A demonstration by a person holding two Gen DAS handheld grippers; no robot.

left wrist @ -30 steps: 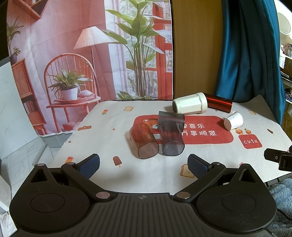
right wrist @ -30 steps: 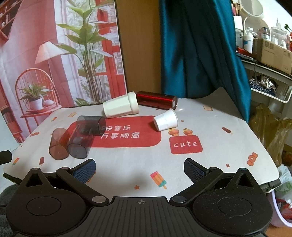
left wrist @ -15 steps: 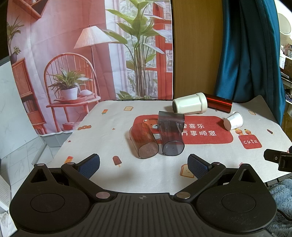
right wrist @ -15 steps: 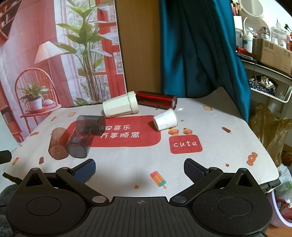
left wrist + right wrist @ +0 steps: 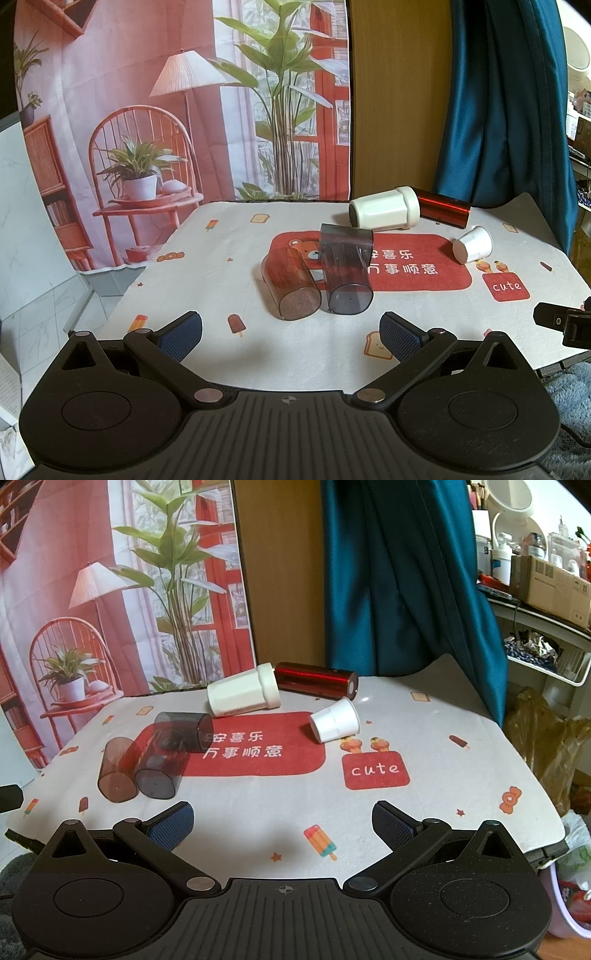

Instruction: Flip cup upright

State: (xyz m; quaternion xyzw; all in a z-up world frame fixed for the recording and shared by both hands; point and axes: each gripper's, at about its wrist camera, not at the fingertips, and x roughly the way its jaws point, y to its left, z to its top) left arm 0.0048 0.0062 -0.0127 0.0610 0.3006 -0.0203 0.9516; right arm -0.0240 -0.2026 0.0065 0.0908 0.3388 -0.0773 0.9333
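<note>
We list 2 partly hidden items: red metallic tumbler (image 5: 441,212), its near end behind the cream cup (image 5: 384,214); right gripper (image 5: 563,323), cut off at the frame edge.

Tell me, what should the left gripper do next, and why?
Probably ease the left gripper forward toward the brown cup. Both grippers are open and empty, all five cups lie on their sides, and the brown cup is nearest, its base facing the camera, touching the grey cup.

We see five cups lying on their sides on the counter (image 5: 461,790). Our right claw (image 5: 282,818) hangs wide apart above its near edge, holding nothing.
</note>
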